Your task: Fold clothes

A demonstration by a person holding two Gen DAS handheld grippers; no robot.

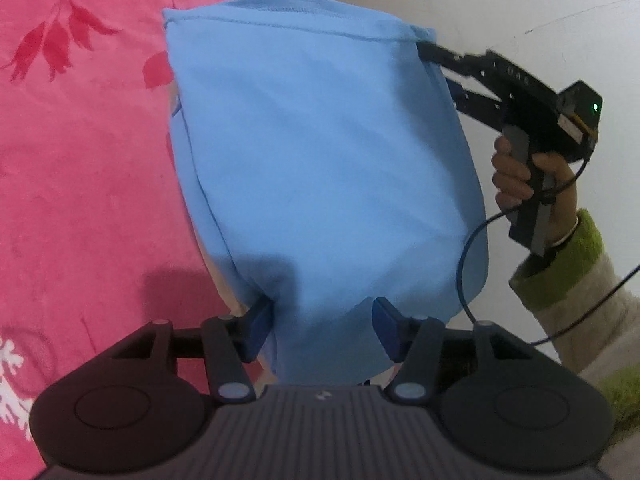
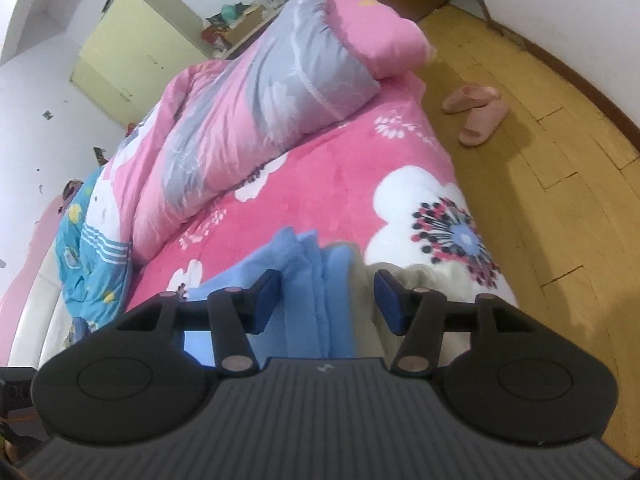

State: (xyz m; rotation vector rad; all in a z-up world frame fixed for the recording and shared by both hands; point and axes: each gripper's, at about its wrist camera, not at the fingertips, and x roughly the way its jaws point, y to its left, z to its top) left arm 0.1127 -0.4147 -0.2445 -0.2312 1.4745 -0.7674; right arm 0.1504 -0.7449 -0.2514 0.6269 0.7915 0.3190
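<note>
A light blue garment (image 1: 320,152), folded into several layers, lies at the edge of the bed. In the left wrist view its near end sits between the wide-apart blue pads of my left gripper (image 1: 324,320), which is open. My right gripper (image 1: 438,70) reaches the garment's far right corner, open, with its upper finger against the hem. In the right wrist view the stacked blue layers (image 2: 308,276) run between the spread fingers of the right gripper (image 2: 326,304). A beige strip (image 1: 224,280) shows under the garment's left edge.
The bed carries a pink floral plush blanket (image 2: 340,184). A rolled pink-and-grey quilt (image 2: 248,104) lies behind the garment. Pink slippers (image 2: 476,114) stand on the wooden floor (image 2: 560,200) to the right. A hand in a green-cuffed sleeve (image 1: 560,256) holds the right gripper before a white wall (image 1: 500,4).
</note>
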